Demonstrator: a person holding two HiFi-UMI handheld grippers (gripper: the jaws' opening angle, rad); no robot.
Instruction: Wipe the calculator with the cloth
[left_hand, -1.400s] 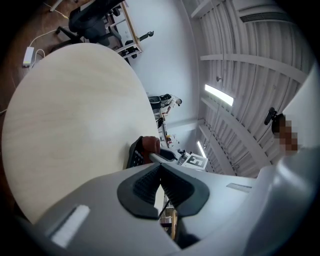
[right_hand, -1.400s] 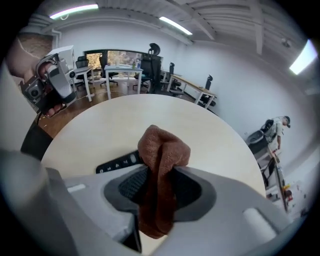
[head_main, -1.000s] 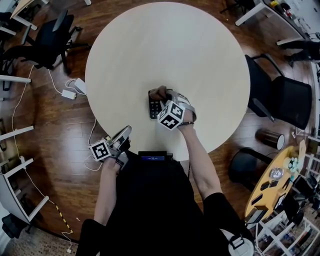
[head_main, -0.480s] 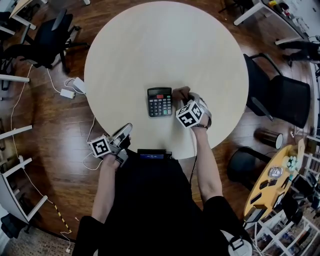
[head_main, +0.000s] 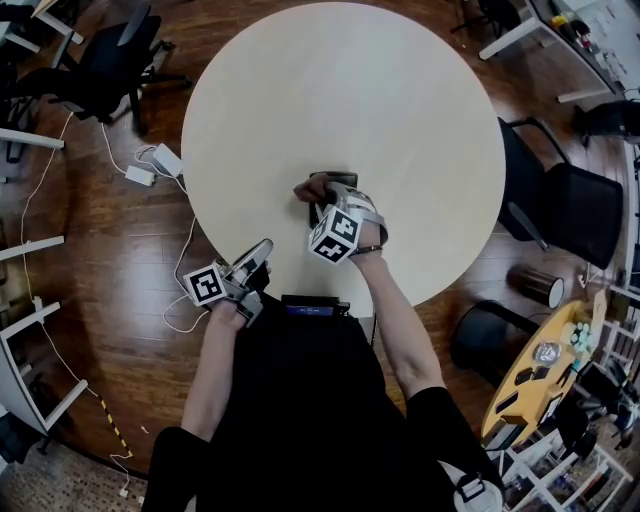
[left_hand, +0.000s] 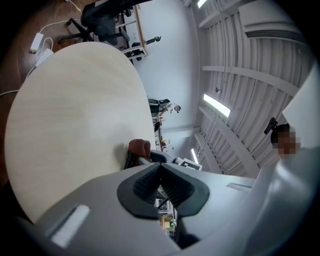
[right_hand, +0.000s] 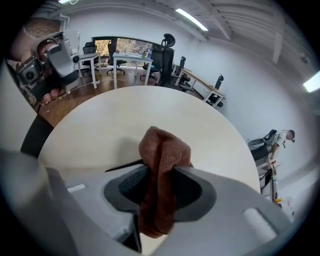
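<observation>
1. The right gripper (right_hand: 160, 176) clamps a bunched brown cloth (right_hand: 162, 150) between its jaws, held over the left side of the calculator (head_main: 343, 179), which lies near the middle of the round table (head_main: 350, 80).
2. The left gripper (left_hand: 161, 177), jaws closed on nothing, hovers at the table's near edge, well apart from the calculator.

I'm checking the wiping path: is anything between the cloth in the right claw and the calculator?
Nothing visible. The right claw is shut on the cloth, which is directly over the calculator on the table. The left claw, shut and empty, is off at the table's near edge.
</observation>
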